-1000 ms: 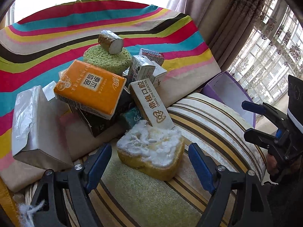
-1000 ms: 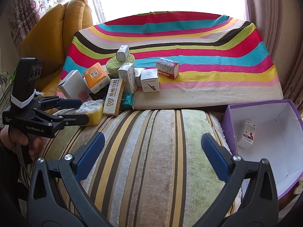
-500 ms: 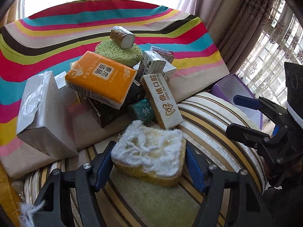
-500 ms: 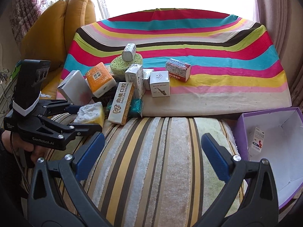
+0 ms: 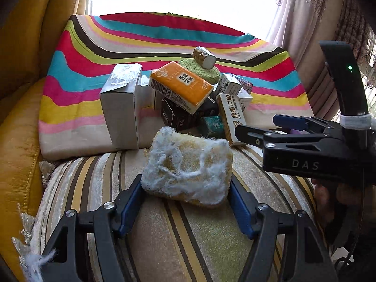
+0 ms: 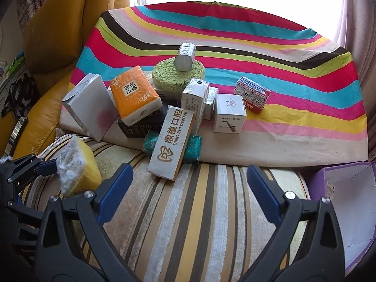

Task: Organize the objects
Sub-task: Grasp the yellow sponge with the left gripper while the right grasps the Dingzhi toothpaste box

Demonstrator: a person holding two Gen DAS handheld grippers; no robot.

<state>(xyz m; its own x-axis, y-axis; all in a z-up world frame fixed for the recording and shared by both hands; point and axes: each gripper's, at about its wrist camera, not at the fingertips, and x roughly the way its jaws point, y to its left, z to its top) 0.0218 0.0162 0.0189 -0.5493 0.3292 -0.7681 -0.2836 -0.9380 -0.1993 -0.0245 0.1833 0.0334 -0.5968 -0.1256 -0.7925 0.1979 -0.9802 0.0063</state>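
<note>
My left gripper [image 5: 185, 191] is shut on a yellow sponge [image 5: 188, 166] with a frayed white top, its blue pads pressing both sides just above the striped cushion [image 5: 188, 235]. In the right wrist view the sponge [image 6: 75, 166] shows at the far left. My right gripper [image 6: 189, 178] hovers over the cushion with its jaws closing and nothing between them. It faces a white dental box [image 6: 172, 143] that leans on a teal packet [image 6: 195, 148]. Behind them are an orange tissue pack [image 6: 134, 96], a green round sponge [image 6: 178, 75] and a silver roll [image 6: 185, 54].
An open purple box [image 6: 340, 199] with a small carton inside sits at the right edge. A white music box [image 6: 230, 114], a red box [image 6: 252, 94] and a grey box [image 6: 87, 110] lie on the rainbow cloth [image 6: 293, 54]. A yellow sofa back [image 6: 58, 30] rises on the left.
My left gripper closed onto the yellow sponge and rolled, with the sponge in its grip. My right gripper moved left toward the pile, and its jaws narrowed a little.
</note>
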